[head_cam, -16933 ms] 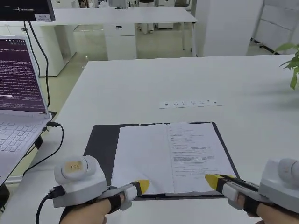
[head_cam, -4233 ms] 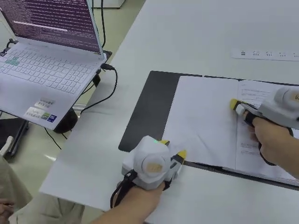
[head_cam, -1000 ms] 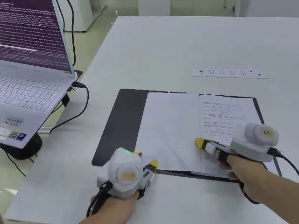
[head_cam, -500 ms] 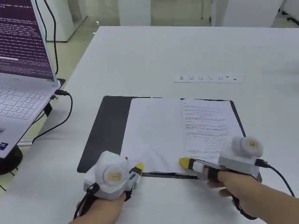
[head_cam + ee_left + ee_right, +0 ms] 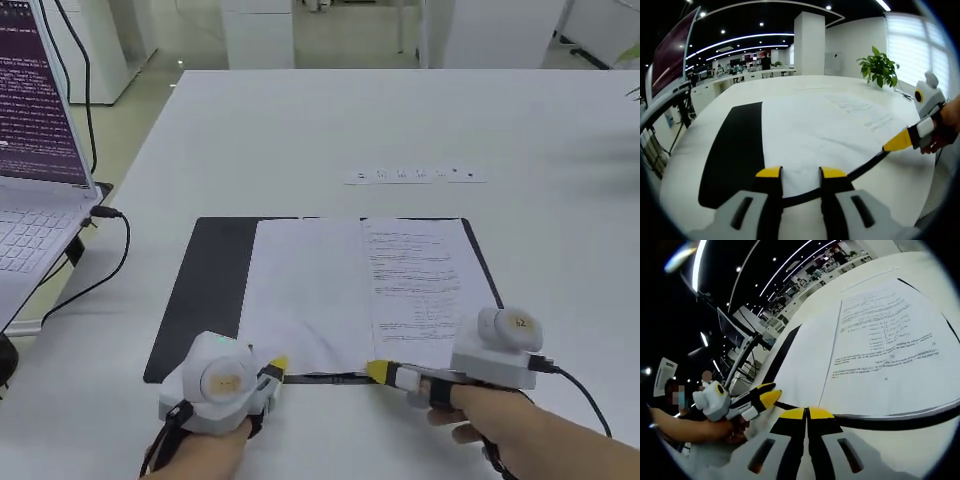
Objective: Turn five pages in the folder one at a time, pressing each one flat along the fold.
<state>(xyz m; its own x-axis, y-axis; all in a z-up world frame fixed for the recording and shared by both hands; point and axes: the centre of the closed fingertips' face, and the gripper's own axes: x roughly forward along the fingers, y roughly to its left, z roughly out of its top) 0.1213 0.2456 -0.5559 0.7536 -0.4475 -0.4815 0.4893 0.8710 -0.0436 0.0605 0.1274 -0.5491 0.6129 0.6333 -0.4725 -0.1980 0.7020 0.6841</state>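
We see the folder [image 5: 200, 290] lying open and flat on the table [image 5: 300, 120], its black cover bare to the left of the sheets. The left page [image 5: 300, 290] is blank and the right page [image 5: 420, 280] carries print. The fold [image 5: 364, 290] runs straight between them, from the folder's far edge to its near edge.

At that near edge, our right gripper [image 5: 378, 372] has its yellow tip just at the foot of the fold, pointing left along the edge. In the right gripper view its jaws are pressed together, with nothing we can make out between them, and the folder's black edge runs just ahead of them. Our left gripper [image 5: 277, 366] sits at the same edge, below the blank page and left of the fold. The two tips are near each other yet apart. In the left gripper view its jaws stand apart with a gap between them, and the folder's edge passes by the tips. We cannot tell whether they touch it.

Well to the left of the folder a laptop [image 5: 30, 200] stands open with its screen lit, and a cable [image 5: 125, 250] hangs from its side. Beyond the folder's far edge lies a white strip [image 5: 415, 175] with small marks. In the left gripper view a plant [image 5: 880, 70] stands beyond the folder's right side.
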